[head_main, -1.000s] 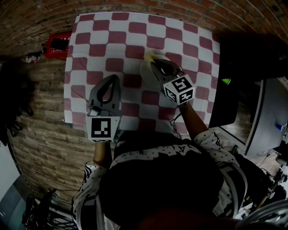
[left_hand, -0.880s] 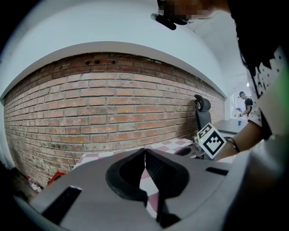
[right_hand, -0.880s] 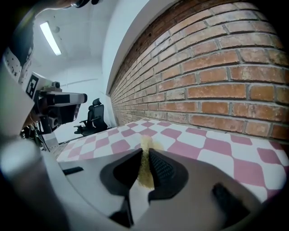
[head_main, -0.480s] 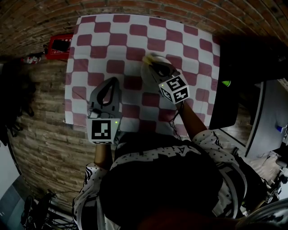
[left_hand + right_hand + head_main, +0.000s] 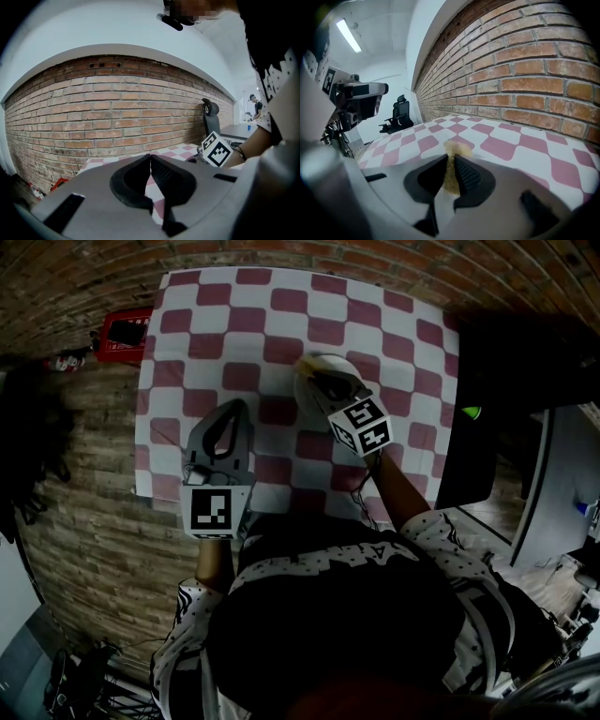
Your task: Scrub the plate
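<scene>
so the right gripper (image 5: 451, 160) is clamped shut on a yellow sponge (image 5: 457, 151), which is pinched between the two black pads with a bit of it sticking out past the tips

In the head view that gripper is held over a white plate (image 5: 301, 392), and the sponge is seen at the plate's far edge. Whether the sponge is actually pressed onto the plate can't be told from here. The plate is sat on a red and white checked cloth (image 5: 234, 324), a bit right of the middle, and most of it is covered by the gripper

The left gripper (image 5: 150, 161) is closed too, the tips are pressed together and nothing is held between them, only the cloth is seen through the small gap lower down. It is held above the near left part of the cloth, well apart from the plate, pointing away from the person

A brick wall (image 5: 117, 117) is seen behind the table in both gripper views. A red crate (image 5: 122, 332) is parked on the floor just off the cloth's far left corner, and a black office chair (image 5: 211, 117) is spotted off to the side
</scene>
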Motion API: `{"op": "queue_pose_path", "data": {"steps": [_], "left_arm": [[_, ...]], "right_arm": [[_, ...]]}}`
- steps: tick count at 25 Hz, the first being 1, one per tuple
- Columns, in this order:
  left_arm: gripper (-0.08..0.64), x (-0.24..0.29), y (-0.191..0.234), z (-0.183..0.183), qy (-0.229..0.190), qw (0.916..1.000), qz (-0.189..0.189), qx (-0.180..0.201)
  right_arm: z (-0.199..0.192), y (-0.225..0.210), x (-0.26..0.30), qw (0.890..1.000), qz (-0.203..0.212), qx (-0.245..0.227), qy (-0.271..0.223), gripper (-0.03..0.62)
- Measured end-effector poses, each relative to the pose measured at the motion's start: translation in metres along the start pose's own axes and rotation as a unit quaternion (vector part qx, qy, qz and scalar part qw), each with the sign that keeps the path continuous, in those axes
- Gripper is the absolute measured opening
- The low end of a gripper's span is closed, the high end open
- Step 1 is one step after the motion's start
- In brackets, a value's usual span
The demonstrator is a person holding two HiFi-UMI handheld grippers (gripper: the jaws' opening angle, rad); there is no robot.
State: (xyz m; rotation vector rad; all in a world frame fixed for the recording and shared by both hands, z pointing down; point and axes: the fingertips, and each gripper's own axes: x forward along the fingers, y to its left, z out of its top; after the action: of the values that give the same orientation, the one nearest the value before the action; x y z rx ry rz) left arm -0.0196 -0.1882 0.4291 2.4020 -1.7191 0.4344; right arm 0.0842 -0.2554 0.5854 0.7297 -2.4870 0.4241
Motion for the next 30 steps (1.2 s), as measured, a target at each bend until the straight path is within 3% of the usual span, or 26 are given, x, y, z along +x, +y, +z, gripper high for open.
{"op": "queue_pose_path", "data": {"steps": [30], "left_arm": [[0.014,-0.011,-0.005,0.004,-0.005,0.9999,-0.010,0.002]], "right_arm": [[-0.013,0.039,-0.010,0.999,0.029,-0.006,0.023,0.052]]}}
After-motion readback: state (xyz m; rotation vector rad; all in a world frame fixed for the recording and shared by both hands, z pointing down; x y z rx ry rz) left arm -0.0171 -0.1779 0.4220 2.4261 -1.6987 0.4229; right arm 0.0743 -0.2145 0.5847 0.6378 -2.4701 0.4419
